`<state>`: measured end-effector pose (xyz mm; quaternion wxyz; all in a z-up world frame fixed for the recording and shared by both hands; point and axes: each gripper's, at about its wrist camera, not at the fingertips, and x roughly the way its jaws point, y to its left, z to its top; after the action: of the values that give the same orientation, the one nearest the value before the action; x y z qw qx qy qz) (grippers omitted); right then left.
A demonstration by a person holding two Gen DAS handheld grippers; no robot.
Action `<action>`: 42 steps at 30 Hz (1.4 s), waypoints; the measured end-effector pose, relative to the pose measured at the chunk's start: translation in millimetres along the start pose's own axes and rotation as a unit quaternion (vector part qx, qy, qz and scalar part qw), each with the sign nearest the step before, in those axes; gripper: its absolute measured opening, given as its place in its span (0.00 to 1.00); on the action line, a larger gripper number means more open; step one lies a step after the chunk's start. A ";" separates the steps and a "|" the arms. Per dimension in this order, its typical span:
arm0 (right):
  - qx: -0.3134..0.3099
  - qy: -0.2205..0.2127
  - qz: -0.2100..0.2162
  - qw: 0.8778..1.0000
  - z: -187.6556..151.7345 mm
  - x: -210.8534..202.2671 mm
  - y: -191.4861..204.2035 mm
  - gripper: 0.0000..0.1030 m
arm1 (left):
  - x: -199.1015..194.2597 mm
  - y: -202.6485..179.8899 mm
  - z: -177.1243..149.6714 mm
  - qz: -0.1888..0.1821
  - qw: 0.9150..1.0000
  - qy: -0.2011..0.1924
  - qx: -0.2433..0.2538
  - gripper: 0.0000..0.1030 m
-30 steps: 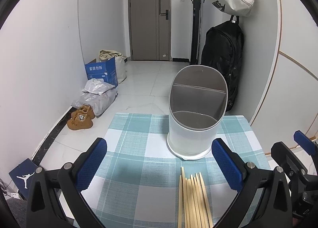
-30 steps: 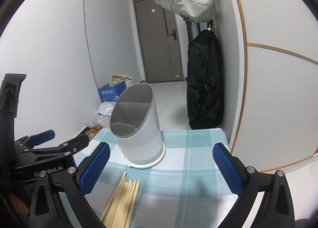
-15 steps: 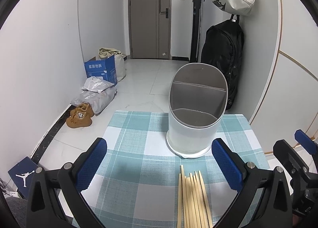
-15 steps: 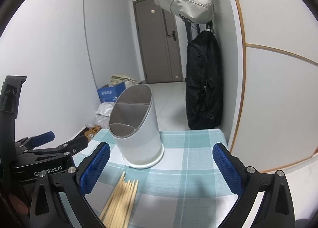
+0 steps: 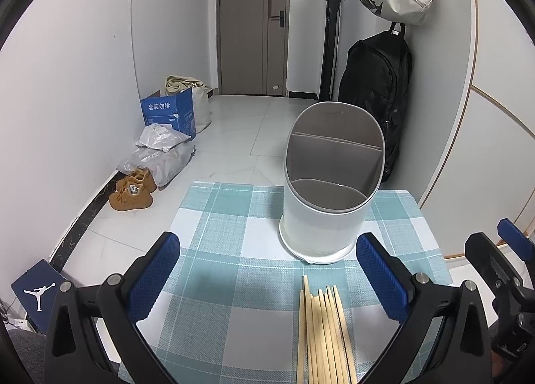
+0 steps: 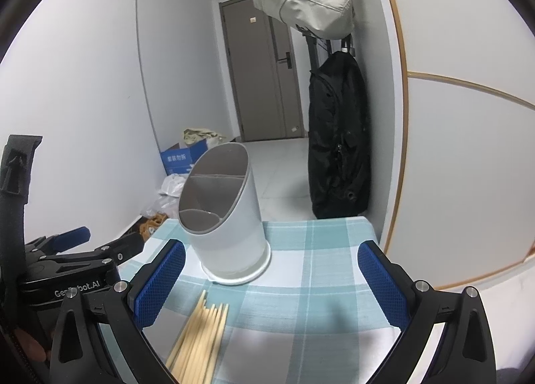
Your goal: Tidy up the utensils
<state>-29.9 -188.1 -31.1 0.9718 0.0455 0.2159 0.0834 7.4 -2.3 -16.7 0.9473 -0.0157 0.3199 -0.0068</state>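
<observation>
The left gripper (image 5: pixel 267 280) and right gripper (image 6: pixel 271 283) both gape wide, ribbed blue pads bare; between each pair lie pale wooden chopsticks (image 5: pixel 322 333), near ends cut off; just beyond stands the white, slant-topped, divided holder (image 5: pixel 329 190) on checked cloth (image 5: pixel 214 233).

left gripper (image 5: pixel 267 280): black frame, blue textured pads, silver screws
right gripper (image 6: pixel 272 280): same black frame, blue pads
marking: white lettering on the left gripper's body
</observation>
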 end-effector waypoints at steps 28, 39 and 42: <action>-0.007 0.129 0.050 0.990 -18.1 48.5 7.9 0.85 | 31.6 29.4 -5.0 0.029 0.998 0.052 -0.002 0.99; -0.049 0.302 0.062 0.950 -58.5 123.0 35.6 0.44 | 62.5 72.0 -8.2 0.060 0.990 0.119 -0.040 0.99; -0.067 0.323 0.055 0.943 -60.6 131.8 41.2 0.32 | 65.7 79.6 -9.3 0.059 0.988 0.132 -0.046 0.99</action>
<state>56.1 -120.5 -135.0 0.8447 -0.0372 0.5089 0.1614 54.2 75.5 -66.6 0.8938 -0.0392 0.4425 0.0618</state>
